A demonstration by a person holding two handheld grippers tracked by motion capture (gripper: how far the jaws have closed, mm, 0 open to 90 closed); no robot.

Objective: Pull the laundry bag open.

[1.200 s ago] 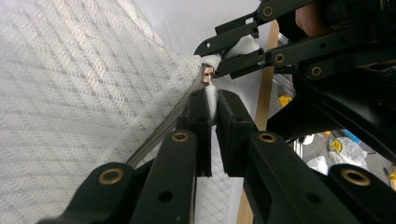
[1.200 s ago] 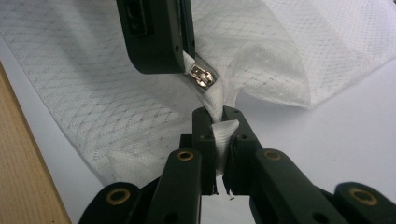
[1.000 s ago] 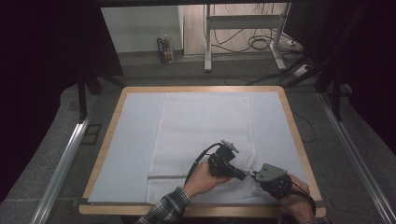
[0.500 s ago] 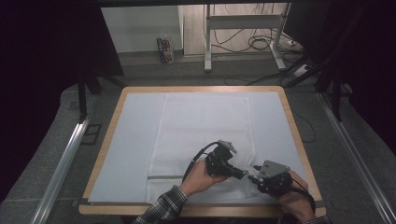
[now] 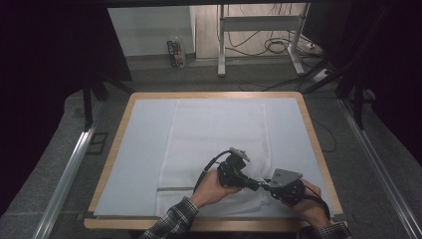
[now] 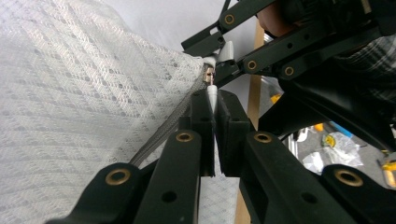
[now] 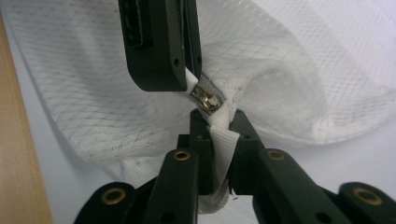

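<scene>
A white mesh bag [image 5: 219, 134] lies flat on the table, its grey zipper [image 5: 174, 189] running across near the front edge. At the zipper's right end both grippers meet tip to tip. My left gripper [image 5: 259, 186] is shut on the white pull tab [image 6: 212, 93] of the metal slider [image 7: 208, 99]. My right gripper [image 5: 267, 188] is shut on the white tape end [image 7: 223, 137] of the zipper just behind the slider. In the left gripper view the zipper [image 6: 163, 135] runs back along the mesh. The bag's corner [image 7: 289, 93] is bunched up around the slider.
A pale blue mat [image 5: 142, 149] covers the wooden-edged table [image 5: 311, 134]. Hands and plaid sleeves [image 5: 169, 221] enter at the front edge. Beyond the table are a metal stand [image 5: 221, 45], floor cables [image 5: 283, 47] and rails [image 5: 69, 174] on either side.
Both grippers have shifted very slightly left while staying joined at the zipper end. Their holds are unchanged.
</scene>
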